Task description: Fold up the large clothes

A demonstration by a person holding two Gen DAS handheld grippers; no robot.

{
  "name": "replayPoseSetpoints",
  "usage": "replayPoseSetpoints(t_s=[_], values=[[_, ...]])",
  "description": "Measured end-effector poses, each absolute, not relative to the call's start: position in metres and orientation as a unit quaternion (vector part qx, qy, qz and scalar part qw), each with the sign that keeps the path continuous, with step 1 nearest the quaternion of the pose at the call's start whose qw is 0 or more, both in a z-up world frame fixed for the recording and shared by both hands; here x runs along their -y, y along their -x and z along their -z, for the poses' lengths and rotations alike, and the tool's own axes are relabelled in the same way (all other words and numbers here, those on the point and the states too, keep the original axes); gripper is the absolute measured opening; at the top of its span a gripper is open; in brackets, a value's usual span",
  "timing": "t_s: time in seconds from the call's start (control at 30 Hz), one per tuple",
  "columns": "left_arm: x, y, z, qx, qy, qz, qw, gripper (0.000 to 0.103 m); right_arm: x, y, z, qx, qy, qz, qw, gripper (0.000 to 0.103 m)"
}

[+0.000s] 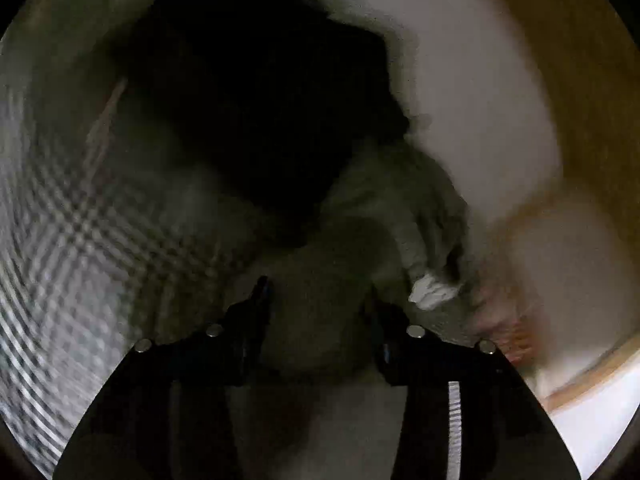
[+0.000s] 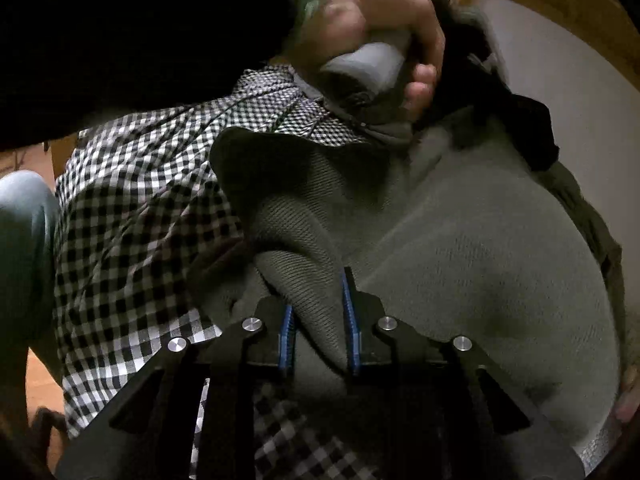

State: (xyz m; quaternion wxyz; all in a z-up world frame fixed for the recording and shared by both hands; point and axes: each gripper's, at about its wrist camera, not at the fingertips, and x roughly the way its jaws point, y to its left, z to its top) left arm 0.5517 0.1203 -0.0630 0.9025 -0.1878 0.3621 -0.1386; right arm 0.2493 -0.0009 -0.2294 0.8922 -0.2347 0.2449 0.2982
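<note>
Grey knit sweater bunched between my tools

My right tool pinches a ribbed fold of the sweater at lower centre, over a checked shirt. Only this view shows my hand, upper centre. My left tool is blurred; grip unclear.

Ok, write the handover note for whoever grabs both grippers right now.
Right gripper: shut on a fold of the grey sweater, cloth bunched between the blue pads.
Left gripper: jaws apart with grey cloth between them; the view is blurred and dark, so a grip cannot be confirmed. The left hand on its handle shows in the right view, above the sweater.
Checked shirt: lies crumpled beside and partly under the sweater.
Done: no neat fold is visible on either garment.
Left: spread the sweater flat, fold it, then the shirt.
</note>
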Motion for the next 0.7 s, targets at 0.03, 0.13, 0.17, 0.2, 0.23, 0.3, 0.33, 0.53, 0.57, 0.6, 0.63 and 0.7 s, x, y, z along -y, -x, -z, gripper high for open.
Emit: replayPoseSetpoints(t_s=[0.03, 0.13, 0.17, 0.2, 0.23, 0.3, 0.33, 0.53, 0.57, 0.6, 0.63, 0.7], values=[[-0.113, -0.569, 0.083, -0.423, 0.165, 0.12, 0.883, 0.053, 0.005, -0.251, 0.229, -0.249, 0.219, -0.302, 0.894, 0.022], [-0.115, -0.598, 0.142, -0.52, 0.194, 0.124, 0.822, 0.064, 0.008, -0.25, 0.226, -0.248, 0.222, -0.3, 0.894, 0.022], [-0.116, -0.598, 0.149, -0.514, 0.187, 0.111, 0.83, 0.072, 0.01, -0.248, 0.222, -0.25, 0.216, -0.301, 0.895, 0.021], [-0.116, -0.597, 0.154, -0.513, 0.188, 0.108, 0.83, 0.075, 0.013, -0.247, 0.219, -0.253, 0.205, -0.304, 0.895, 0.022], [-0.118, -0.596, 0.16, -0.512, 0.187, 0.101, 0.832, 0.078, 0.017, -0.245, 0.215, -0.257, 0.193, -0.311, 0.894, 0.022], [-0.126, -0.59, 0.168, -0.507, 0.186, 0.09, 0.837, 0.079, 0.024, -0.242, 0.203, -0.26, 0.181, -0.324, 0.892, 0.022], [-0.145, -0.578, 0.168, -0.504, 0.179, 0.087, 0.841, 0.079, 0.029, -0.239, 0.194, -0.259, 0.173, -0.332, 0.89, 0.027], [-0.168, -0.549, 0.168, -0.488, 0.118, 0.061, 0.862, 0.079, 0.103, -0.262, 0.112, -0.218, 0.033, -0.285, 0.933, 0.089], [-0.163, -0.545, 0.165, -0.484, 0.099, 0.052, 0.868, 0.079, 0.113, -0.276, 0.108, -0.227, 0.008, -0.268, 0.937, 0.089], [-0.159, -0.536, 0.165, -0.481, 0.09, 0.047, 0.871, 0.079, 0.122, -0.3, 0.109, -0.256, -0.011, -0.229, 0.939, 0.089], [-0.153, -0.537, 0.16, -0.48, 0.079, 0.041, 0.873, 0.079, 0.122, -0.322, 0.118, -0.3, -0.002, -0.201, 0.932, 0.087], [-0.15, -0.527, 0.149, -0.481, 0.065, 0.031, 0.874, 0.079, 0.11, -0.345, 0.144, -0.37, 0.047, -0.185, 0.909, 0.078]])
